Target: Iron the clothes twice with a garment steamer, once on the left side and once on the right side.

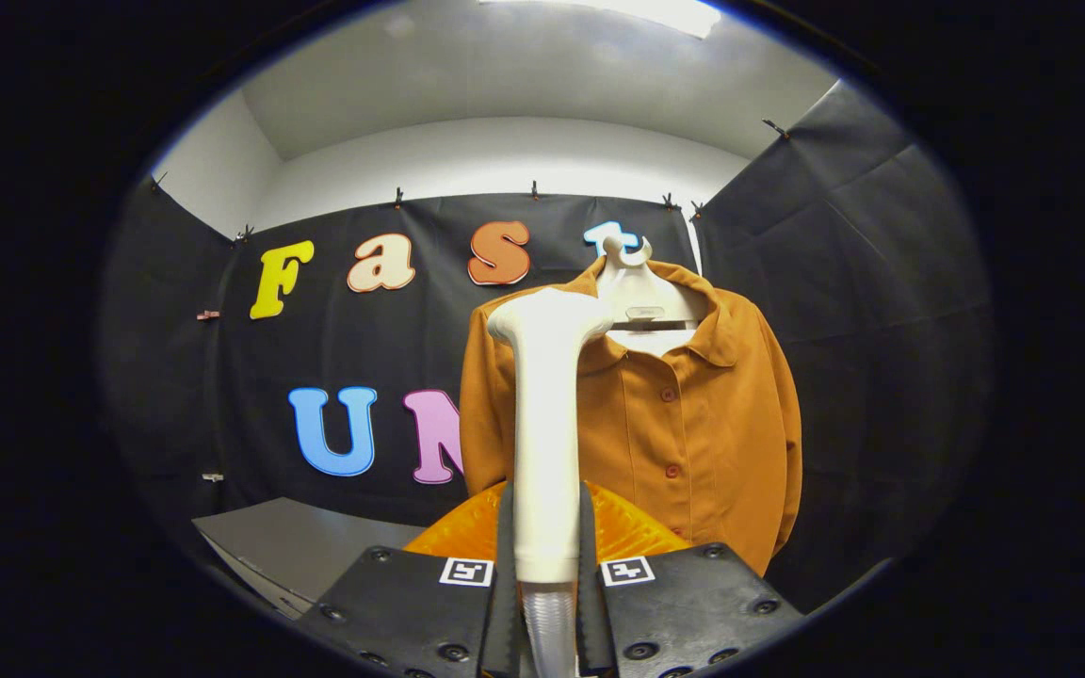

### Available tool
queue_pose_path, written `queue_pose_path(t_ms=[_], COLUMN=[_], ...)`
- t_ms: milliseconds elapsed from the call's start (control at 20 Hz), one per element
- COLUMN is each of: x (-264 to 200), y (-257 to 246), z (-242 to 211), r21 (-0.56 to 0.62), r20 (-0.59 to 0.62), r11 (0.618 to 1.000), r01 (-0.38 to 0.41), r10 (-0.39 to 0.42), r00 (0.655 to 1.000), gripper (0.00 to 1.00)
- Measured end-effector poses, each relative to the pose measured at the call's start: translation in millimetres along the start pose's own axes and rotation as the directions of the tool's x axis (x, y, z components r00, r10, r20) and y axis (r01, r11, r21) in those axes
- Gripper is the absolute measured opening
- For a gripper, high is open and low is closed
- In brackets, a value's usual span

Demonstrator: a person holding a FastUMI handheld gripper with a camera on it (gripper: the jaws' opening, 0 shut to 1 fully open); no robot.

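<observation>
gripper view | gripper (547, 565) closed on steamer (545, 424) handle, both fingers pressing, handle upright | steamer head up near shirt (684, 424) collar, in front of shirt's left half as seen | shirt on hanger (641, 292), buttoned | desk (298, 541) left of shirt, lower

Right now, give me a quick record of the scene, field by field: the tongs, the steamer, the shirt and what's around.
tongs: shut on the steamer handle, one finger on each side
steamer: white wand held upright, its head level with the shirt's shoulder
hose: ribbed, leaving the handle's base between the fingers
shirt: orange, buttoned, on a white hanger, beyond the steamer
steamer to shirt: contact cannot be told
orange cover: quilted, just behind the fingers, below the shirt
grey surface: beside the cover
</observation>
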State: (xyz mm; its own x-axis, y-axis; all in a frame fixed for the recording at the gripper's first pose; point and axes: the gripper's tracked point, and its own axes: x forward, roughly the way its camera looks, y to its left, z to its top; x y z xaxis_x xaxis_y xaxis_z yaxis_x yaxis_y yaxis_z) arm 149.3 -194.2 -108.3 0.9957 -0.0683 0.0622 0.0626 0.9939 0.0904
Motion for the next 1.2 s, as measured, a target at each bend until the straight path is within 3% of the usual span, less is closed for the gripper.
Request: queue_pose_path(t_ms=[650,1200], x=[-14,-55], y=[-28,-49], z=[-107,-208], r21=[0.012,0.027], r20=[-0.218,-0.43], r11=[0.999,0.995], r01=[0.043,0.091], r10=[-0.039,-0.07], r00=[0.975,0.9], gripper=[0.27,0.27])
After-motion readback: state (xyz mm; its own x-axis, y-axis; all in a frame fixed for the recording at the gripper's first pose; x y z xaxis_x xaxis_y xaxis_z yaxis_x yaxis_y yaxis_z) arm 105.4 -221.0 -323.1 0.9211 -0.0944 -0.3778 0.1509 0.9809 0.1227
